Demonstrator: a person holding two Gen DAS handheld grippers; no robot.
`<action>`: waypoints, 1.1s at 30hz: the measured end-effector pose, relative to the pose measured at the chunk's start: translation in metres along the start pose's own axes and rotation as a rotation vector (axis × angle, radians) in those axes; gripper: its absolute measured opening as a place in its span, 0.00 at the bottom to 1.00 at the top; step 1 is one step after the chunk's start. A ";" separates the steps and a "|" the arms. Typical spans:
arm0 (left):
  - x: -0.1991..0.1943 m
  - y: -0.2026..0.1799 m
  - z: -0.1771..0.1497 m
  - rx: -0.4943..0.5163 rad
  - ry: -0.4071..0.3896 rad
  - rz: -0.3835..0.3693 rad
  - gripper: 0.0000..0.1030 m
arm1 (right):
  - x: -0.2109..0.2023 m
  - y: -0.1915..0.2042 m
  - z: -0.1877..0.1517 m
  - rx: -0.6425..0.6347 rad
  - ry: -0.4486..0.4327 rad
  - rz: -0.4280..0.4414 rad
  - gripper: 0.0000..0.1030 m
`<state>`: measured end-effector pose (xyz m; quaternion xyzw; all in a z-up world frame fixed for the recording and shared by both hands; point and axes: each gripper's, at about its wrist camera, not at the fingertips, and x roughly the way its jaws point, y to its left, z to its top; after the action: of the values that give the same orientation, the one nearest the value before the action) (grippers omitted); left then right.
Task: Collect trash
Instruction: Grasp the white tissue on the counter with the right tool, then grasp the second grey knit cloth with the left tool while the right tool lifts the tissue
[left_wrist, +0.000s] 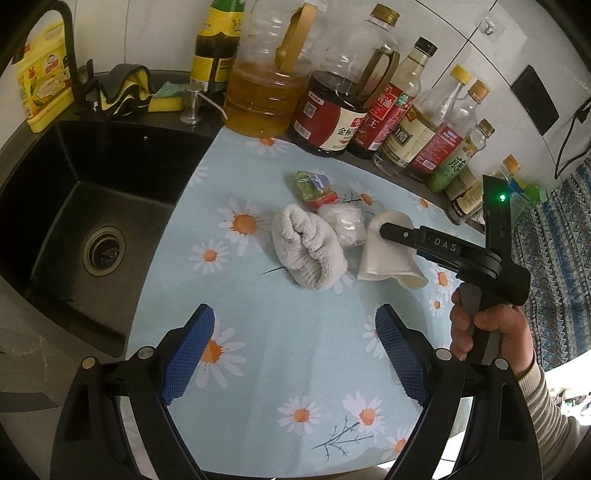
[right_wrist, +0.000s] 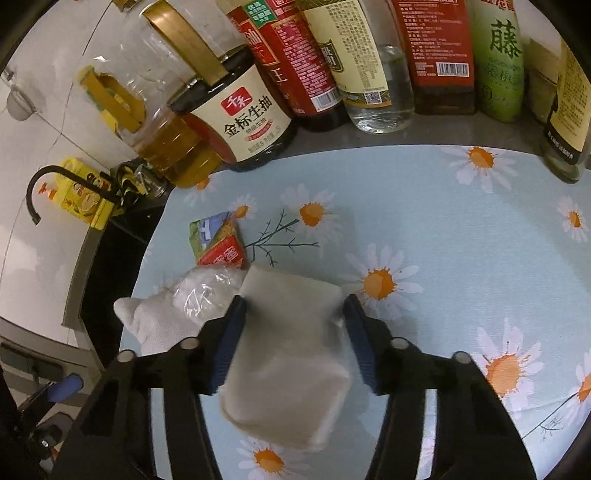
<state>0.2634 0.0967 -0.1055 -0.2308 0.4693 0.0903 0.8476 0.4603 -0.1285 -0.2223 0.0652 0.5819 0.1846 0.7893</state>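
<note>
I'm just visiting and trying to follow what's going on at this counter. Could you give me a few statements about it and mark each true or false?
1. The right gripper has a folded white paper between its pads. True.
2. The left gripper is shut on the rolled grey cloth. False: it hangs open above the flowered mat, holding nothing.
3. The sink is full of dishes. False: only its drain shows.
4. A row of bottles stands behind the mat. True.
5. A colourful wrapper lies beside a crumpled plastic wad. True.
</note>
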 end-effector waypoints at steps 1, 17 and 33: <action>0.001 -0.001 0.001 0.001 0.000 -0.001 0.84 | -0.002 -0.001 -0.001 -0.003 -0.001 0.002 0.49; 0.020 -0.020 0.005 0.032 0.023 -0.009 0.84 | -0.027 -0.014 -0.016 -0.027 -0.034 0.077 0.42; 0.061 -0.033 0.021 0.096 0.070 0.063 0.84 | -0.070 -0.043 -0.042 -0.012 -0.094 0.113 0.41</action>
<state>0.3245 0.0738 -0.1363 -0.1779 0.5095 0.0862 0.8374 0.4126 -0.1987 -0.1867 0.1019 0.5385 0.2288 0.8045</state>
